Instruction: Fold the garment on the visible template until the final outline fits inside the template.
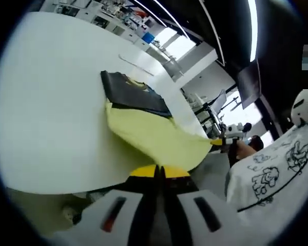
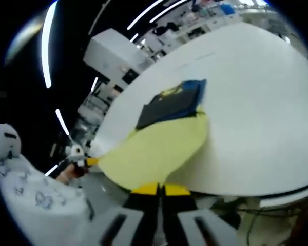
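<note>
A yellow garment point(image 1: 154, 136) point(image 2: 156, 146) stretches from a dark rectangular template point(image 1: 133, 92) point(image 2: 172, 105) on the white table point(image 1: 51, 102) point(image 2: 256, 102) out past the near table edge, lifted toward me. My left gripper point(image 1: 159, 173) is shut on one yellow edge. It also appears at the left of the right gripper view point(image 2: 82, 162), pinching a drawn-out corner. My right gripper point(image 2: 161, 189) is shut on the other edge and is seen holding its corner point(image 1: 225, 141). A little yellow shows at the template's far edge.
A person in a white printed shirt point(image 1: 277, 169) point(image 2: 25, 195) stands at the near table edge, one hand point(image 1: 242, 148) on the right gripper. Shelves and desks point(image 1: 118, 15) line the room beyond the table. Floor lies below the table edge.
</note>
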Demonstrator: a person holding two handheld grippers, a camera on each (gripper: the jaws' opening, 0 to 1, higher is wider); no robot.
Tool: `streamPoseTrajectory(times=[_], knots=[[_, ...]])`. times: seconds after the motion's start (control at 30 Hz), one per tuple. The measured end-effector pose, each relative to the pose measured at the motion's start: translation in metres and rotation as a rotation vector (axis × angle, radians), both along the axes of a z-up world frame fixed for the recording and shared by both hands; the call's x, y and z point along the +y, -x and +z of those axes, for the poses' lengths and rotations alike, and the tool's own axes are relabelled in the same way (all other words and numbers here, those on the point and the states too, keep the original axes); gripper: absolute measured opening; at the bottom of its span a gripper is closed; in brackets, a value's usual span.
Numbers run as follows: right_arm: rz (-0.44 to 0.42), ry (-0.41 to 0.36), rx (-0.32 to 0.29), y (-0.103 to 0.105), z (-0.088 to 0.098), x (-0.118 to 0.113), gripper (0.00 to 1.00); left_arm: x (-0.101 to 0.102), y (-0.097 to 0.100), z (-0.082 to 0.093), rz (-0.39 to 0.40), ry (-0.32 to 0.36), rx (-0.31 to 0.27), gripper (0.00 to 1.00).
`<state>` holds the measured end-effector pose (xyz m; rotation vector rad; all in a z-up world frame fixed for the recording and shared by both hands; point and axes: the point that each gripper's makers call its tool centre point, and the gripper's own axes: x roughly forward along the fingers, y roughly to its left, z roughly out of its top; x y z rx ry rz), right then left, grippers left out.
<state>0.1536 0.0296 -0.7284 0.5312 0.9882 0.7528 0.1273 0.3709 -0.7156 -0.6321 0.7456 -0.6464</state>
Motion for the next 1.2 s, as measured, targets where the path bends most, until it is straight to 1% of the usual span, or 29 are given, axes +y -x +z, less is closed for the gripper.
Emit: streamPoseTrajectory(times=[0.07, 0.17, 0.2, 0.27, 0.33, 0.37, 0.4, 0.43, 0.47, 0.57, 0.6, 0.63, 0.67, 0.73, 0.8, 0.83, 0.87, 0.9, 0.93, 0.97, 1.0, 1.03, 1.07, 1.1, 1.2], knots=[[-0.011, -0.016, -0.019, -0.005, 0.008, 0.006, 0.00, 0.001, -0.011, 0.011, 0.023, 0.038, -0.026, 0.00], [-0.030, -0.046, -0.046, -0.016, 0.018, 0.013, 0.00, 0.003, -0.029, 0.022, 0.031, 0.068, -0.075, 0.00], [-0.039, -0.064, -0.054, -0.020, 0.021, 0.015, 0.00, 0.008, -0.039, 0.021, 0.043, 0.079, -0.094, 0.00], [-0.085, -0.109, -0.054, -0.034, 0.024, 0.017, 0.00, 0.013, -0.051, 0.016, 0.050, 0.089, -0.089, 0.00], [-0.102, -0.133, -0.067, -0.047, 0.027, 0.019, 0.00, 0.017, -0.067, 0.013, 0.064, 0.094, -0.090, 0.00], [-0.116, -0.145, -0.080, -0.055, 0.030, 0.021, 0.00, 0.018, -0.074, 0.015, 0.068, 0.098, -0.108, 0.00], [-0.119, -0.152, -0.091, -0.060, 0.033, 0.022, 0.00, 0.016, -0.081, 0.017, 0.074, 0.117, -0.112, 0.00], [-0.127, -0.157, -0.098, -0.066, 0.035, 0.023, 0.00, 0.014, -0.090, 0.020, 0.081, 0.130, -0.116, 0.00], [-0.135, -0.163, -0.117, -0.075, 0.039, 0.024, 0.00, 0.013, -0.096, 0.023, 0.079, 0.133, -0.135, 0.00], [-0.158, -0.165, -0.135, -0.095, 0.040, 0.026, 0.00, 0.013, -0.121, 0.021, 0.092, 0.125, -0.150, 0.00], [-0.163, -0.166, -0.151, -0.104, 0.041, 0.028, 0.00, 0.014, -0.127, 0.020, 0.104, 0.120, -0.148, 0.00], [-0.168, -0.166, -0.154, -0.112, 0.040, 0.028, 0.00, 0.015, -0.138, 0.019, 0.123, 0.116, -0.149, 0.00], [-0.176, -0.161, -0.165, -0.125, 0.038, 0.025, 0.00, 0.014, -0.145, 0.019, 0.128, 0.115, -0.158, 0.00], [-0.195, -0.151, -0.187, -0.145, 0.037, 0.024, 0.00, 0.011, -0.161, 0.021, 0.152, 0.134, -0.178, 0.00], [-0.207, -0.144, -0.195, -0.161, 0.035, 0.022, 0.00, 0.009, -0.173, 0.019, 0.167, 0.148, -0.175, 0.00], [-0.218, -0.134, -0.207, -0.172, 0.034, 0.021, 0.00, 0.008, -0.180, 0.016, 0.169, 0.146, -0.175, 0.00], [-0.223, -0.127, -0.215, -0.180, 0.033, 0.020, 0.00, 0.011, -0.192, 0.012, 0.181, 0.144, -0.167, 0.00], [-0.225, -0.118, -0.219, -0.190, 0.031, 0.019, 0.00, 0.012, -0.198, 0.009, 0.190, 0.144, -0.159, 0.00], [-0.229, -0.118, -0.223, -0.197, 0.031, 0.019, 0.00, 0.010, -0.199, 0.009, 0.188, 0.142, -0.162, 0.00], [-0.236, -0.131, -0.228, -0.207, 0.031, 0.019, 0.00, 0.010, -0.203, 0.008, 0.193, 0.143, -0.159, 0.00], [-0.255, -0.159, -0.221, -0.214, 0.034, 0.020, 0.00, 0.010, -0.210, 0.006, 0.205, 0.147, -0.153, 0.00], [-0.278, -0.205, -0.208, -0.225, 0.037, 0.023, 0.00, 0.011, -0.216, 0.005, 0.204, 0.150, -0.155, 0.00], [-0.273, -0.195, -0.211, -0.230, 0.035, 0.022, 0.00, 0.008, -0.222, 0.004, 0.227, 0.162, -0.144, 0.00], [-0.279, -0.182, -0.214, -0.240, 0.034, 0.022, 0.00, 0.007, -0.226, 0.003, 0.235, 0.168, -0.138, 0.00], [-0.283, -0.172, -0.214, -0.260, 0.030, 0.022, 0.00, 0.012, -0.240, -0.003, 0.251, 0.174, -0.128, 0.00]])
